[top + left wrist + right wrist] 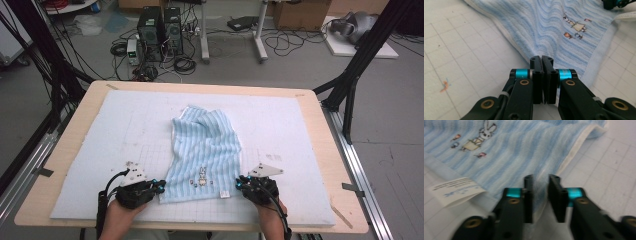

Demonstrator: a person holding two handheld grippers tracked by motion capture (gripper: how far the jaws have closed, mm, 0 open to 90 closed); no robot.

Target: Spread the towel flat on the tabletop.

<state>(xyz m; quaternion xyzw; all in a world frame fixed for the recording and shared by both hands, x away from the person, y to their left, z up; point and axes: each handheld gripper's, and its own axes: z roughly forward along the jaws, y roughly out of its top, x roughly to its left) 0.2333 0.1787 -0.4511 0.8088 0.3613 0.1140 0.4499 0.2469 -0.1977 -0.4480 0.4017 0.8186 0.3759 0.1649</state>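
Now my left tongs (541,60) pinched on towel (205,150) corner; right tongs (541,181) gripping its opposite near edge, label (455,190) beside.

Bright even light; right gripper view motion-blurred, others sharp.

Blue striped towel (205,150), rumpled, flat on table, bunny embroidery
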